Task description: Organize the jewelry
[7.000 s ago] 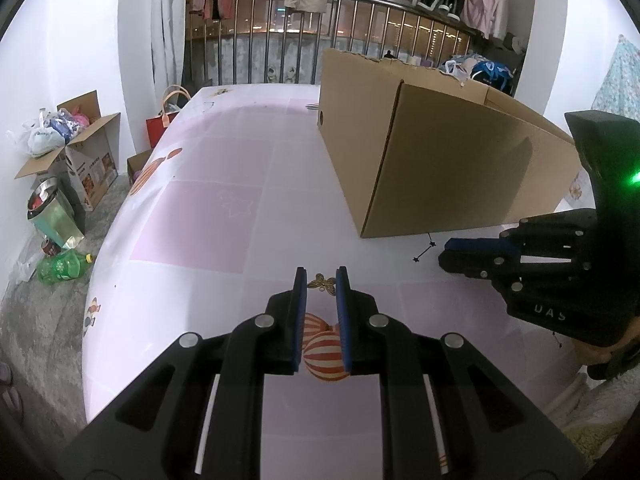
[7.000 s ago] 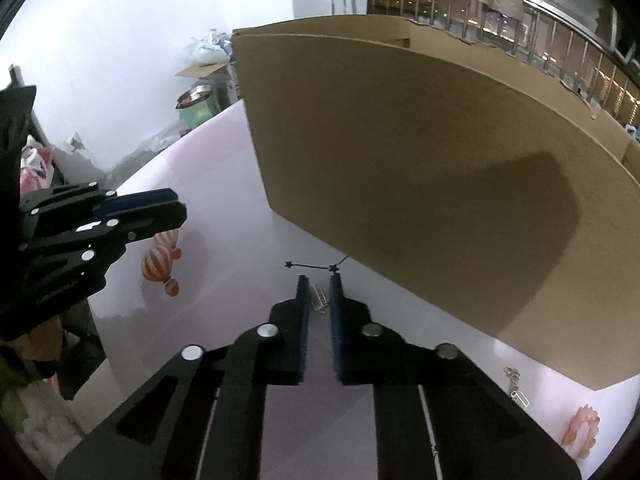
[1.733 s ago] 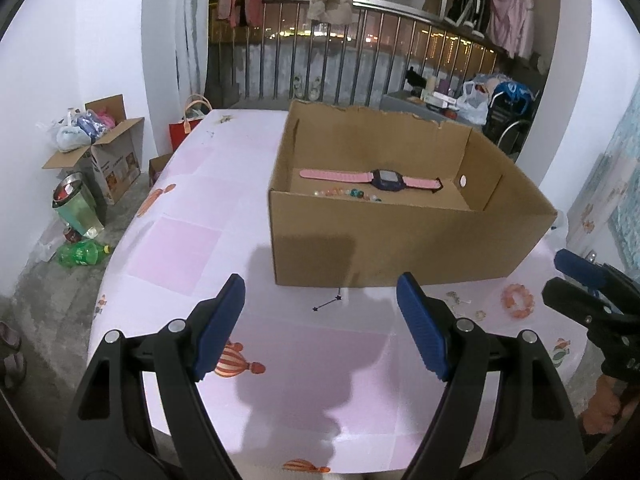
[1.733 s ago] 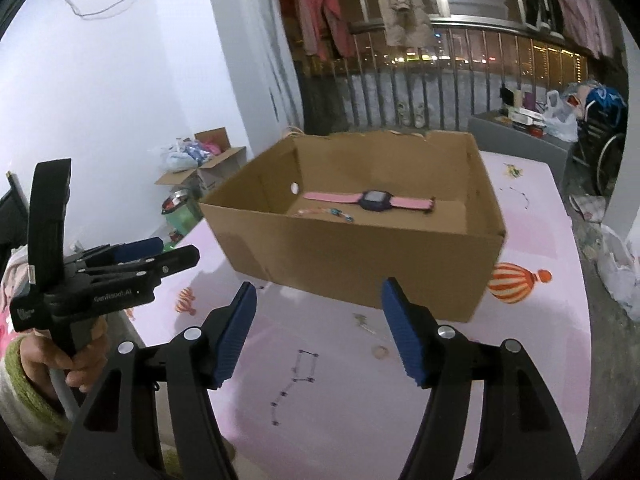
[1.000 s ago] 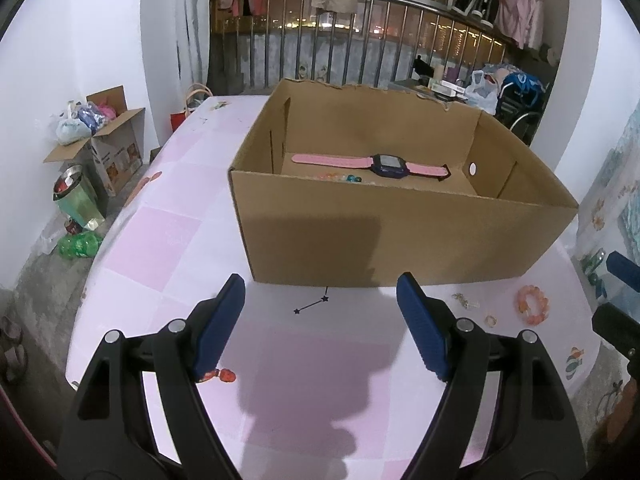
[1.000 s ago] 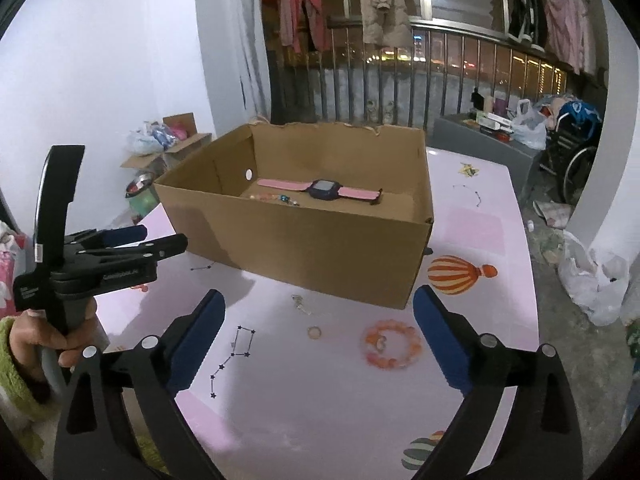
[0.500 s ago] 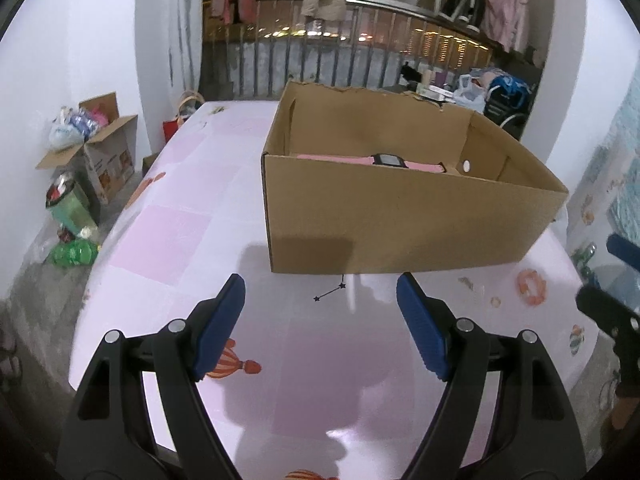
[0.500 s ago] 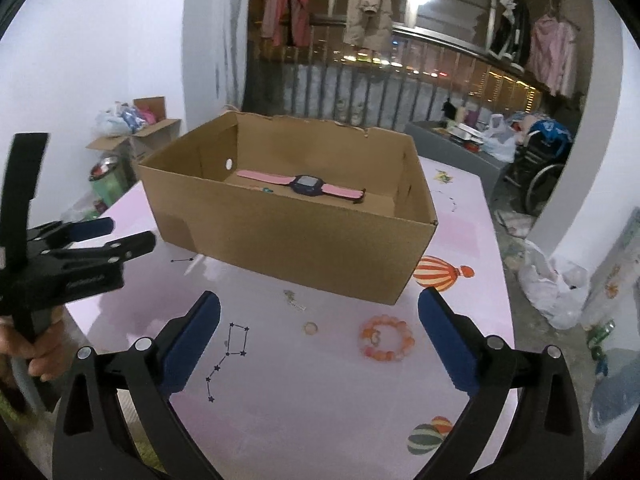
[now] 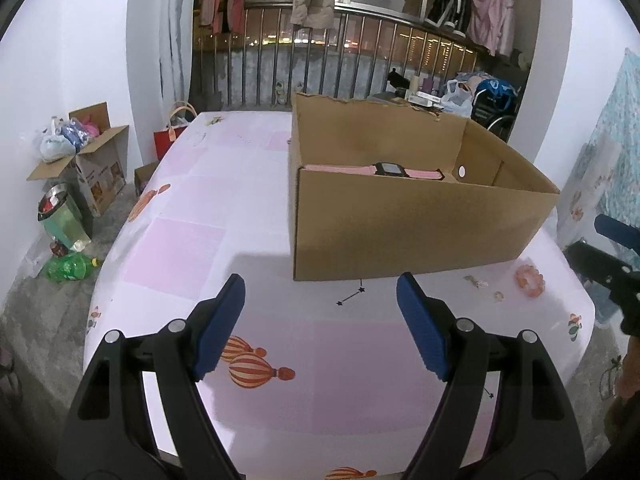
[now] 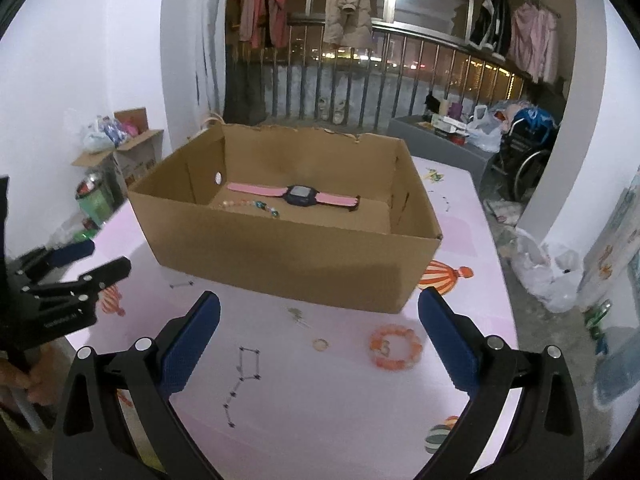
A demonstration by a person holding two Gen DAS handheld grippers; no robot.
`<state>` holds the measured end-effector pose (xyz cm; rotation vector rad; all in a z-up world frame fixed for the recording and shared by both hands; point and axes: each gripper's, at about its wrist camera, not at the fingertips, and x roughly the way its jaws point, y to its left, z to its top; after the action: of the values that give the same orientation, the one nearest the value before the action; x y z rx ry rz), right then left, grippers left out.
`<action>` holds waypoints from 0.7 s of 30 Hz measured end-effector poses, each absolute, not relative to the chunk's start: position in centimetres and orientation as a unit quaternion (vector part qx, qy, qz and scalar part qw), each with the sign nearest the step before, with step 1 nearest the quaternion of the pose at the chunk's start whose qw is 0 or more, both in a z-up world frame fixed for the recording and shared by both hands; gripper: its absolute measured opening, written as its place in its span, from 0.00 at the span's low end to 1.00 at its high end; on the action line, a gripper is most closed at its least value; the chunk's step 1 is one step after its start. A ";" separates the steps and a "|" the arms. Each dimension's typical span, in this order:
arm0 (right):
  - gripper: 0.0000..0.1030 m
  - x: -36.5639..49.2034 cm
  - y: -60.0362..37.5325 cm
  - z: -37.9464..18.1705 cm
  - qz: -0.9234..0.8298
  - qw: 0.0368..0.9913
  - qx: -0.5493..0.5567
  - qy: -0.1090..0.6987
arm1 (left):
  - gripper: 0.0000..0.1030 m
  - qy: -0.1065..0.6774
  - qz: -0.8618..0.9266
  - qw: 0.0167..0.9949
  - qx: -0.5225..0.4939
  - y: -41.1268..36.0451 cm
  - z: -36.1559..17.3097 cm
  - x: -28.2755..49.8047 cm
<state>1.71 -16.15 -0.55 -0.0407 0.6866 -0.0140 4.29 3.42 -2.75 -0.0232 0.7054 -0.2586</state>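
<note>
- Both hand-held grippers, clenched low at the counter point(image 10: 360, 408) seven seconds ago, now hover raised
- Left hand-held gripper point(image 9: 320, 308) and right hand-held gripper point(image 10: 319, 332) gape wide, released
- Pink watch point(image 10: 296, 195) lies inside cardboard box point(image 10: 288, 256); orange bead bracelet point(image 10: 395, 347) outside

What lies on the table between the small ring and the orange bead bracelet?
Nothing: in the right wrist view, only bare pink tablecloth separates the ring from the bracelet.

Hanging coats point(image 10: 346, 4), green bottle point(image 9: 68, 267), wheelchair point(image 10: 524, 160)
</note>
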 end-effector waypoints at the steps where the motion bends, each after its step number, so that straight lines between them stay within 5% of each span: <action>1: 0.94 1.8 -16.2 -0.5 -0.004 0.942 -0.018 0.334 | 0.72 0.345 -0.127 0.930 -0.013 3.5 -2.7 4.5; 21: 0.94 1.6 -20.0 0.2 -0.020 0.956 -0.004 0.291 | 0.72 0.366 -0.158 0.917 0.015 0.0 -3.5 7.0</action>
<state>1.64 -19.95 0.19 -0.0072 0.5910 -0.0410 7.03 0.04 -3.51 0.0301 0.7538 -0.3254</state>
